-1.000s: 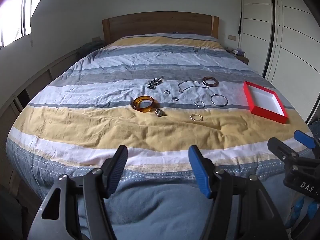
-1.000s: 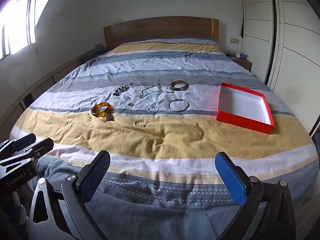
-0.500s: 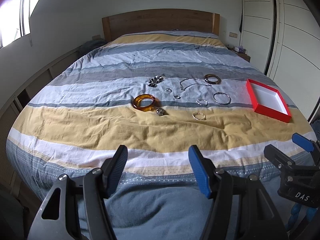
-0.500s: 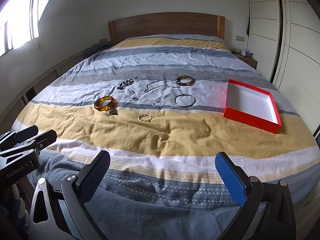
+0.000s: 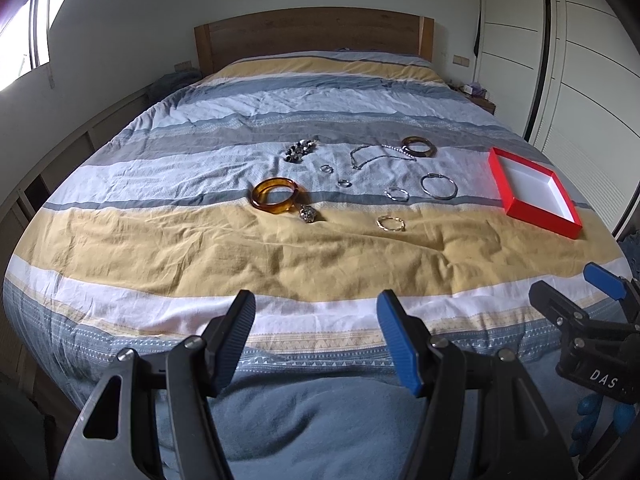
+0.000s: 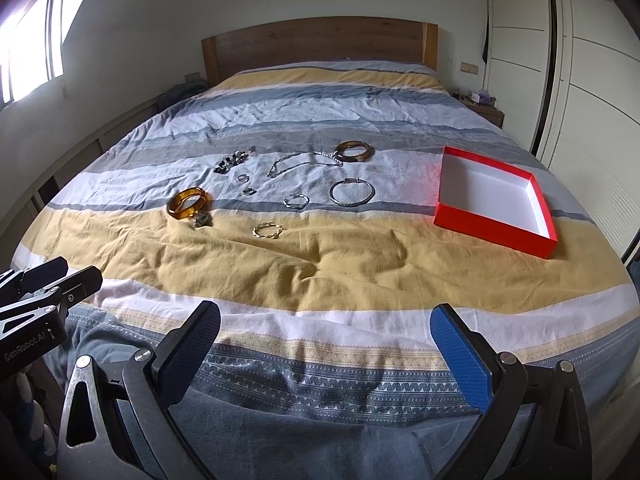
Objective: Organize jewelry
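Note:
Several pieces of jewelry lie mid-bed: an amber bangle (image 5: 275, 200) (image 6: 189, 203), a brown bangle (image 5: 418, 146) (image 6: 353, 150), a silver hoop (image 5: 438, 186) (image 6: 352, 193), a gold bracelet (image 5: 390, 223) (image 6: 268, 230), a chain necklace (image 5: 372, 157) (image 6: 300, 161), a dark beaded piece (image 5: 300, 150) (image 6: 232, 161) and small rings. An empty red box (image 5: 540, 216) (image 6: 492, 233) with a white inside sits to their right. My left gripper (image 5: 316, 336) and right gripper (image 6: 326, 344) are both open and empty, above the foot of the bed, well short of the jewelry.
The striped duvet (image 5: 200, 248) covers the whole bed, with a wooden headboard (image 5: 312, 36) at the far end. A white wardrobe (image 6: 580, 80) lines the right side, with a nightstand (image 6: 484, 110) beside it. A low shelf runs along the left wall.
Both grippers have moved a little forward toward the bed, so the jewelry and box appear slightly nearer. Both stay open. Nothing on the bed has moved.

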Available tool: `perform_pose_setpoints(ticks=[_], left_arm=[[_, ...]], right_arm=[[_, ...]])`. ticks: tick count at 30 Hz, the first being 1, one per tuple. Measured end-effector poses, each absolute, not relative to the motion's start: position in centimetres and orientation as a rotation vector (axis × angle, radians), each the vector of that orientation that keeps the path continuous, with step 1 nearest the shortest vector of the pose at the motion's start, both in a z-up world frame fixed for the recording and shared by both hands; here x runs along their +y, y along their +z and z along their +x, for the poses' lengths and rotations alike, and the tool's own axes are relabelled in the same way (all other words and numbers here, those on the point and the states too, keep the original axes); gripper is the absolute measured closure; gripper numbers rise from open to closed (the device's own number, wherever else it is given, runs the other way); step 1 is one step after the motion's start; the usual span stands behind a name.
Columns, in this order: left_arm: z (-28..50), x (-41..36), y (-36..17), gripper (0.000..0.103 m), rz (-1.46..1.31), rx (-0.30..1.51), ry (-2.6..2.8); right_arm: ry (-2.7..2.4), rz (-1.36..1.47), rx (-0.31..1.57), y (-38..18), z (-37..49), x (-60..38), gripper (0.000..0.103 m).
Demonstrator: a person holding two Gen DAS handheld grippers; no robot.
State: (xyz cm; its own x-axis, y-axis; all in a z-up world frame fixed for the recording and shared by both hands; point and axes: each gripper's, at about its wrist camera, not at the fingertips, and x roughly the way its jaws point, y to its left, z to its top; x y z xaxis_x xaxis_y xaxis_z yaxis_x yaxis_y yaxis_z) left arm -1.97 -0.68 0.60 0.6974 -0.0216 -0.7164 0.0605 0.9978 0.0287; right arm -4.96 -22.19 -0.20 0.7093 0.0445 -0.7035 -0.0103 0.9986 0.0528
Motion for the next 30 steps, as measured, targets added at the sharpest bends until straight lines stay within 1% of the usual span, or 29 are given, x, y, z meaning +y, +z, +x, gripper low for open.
perform_pose_setpoints(ticks=[22,26,28,30], left_arm=[[0.8,0.4,-1.9,0.042,0.039,0.863,-0.023],[2.1,1.8,-2.3,0.042,0.026,0.882,-0.012],[3.0,2.7,-2.3,0.042,0.009,0.886,-0.015],[4.1,3.6,-2.5,0.042,-0.011,0.898,-0.022]], right_arm=[[0.032,0.044,0.837,-2.1,-2.7,-21.9,0.001],[0.056,0.049,0.840,-2.2,-1.6,-21.7,0.007],[0.073,0.049,0.842,-2.3,-0.7,-21.6,0.016],[0.096,0.045,0.847,-2.4,0.3,-21.2,0.021]])
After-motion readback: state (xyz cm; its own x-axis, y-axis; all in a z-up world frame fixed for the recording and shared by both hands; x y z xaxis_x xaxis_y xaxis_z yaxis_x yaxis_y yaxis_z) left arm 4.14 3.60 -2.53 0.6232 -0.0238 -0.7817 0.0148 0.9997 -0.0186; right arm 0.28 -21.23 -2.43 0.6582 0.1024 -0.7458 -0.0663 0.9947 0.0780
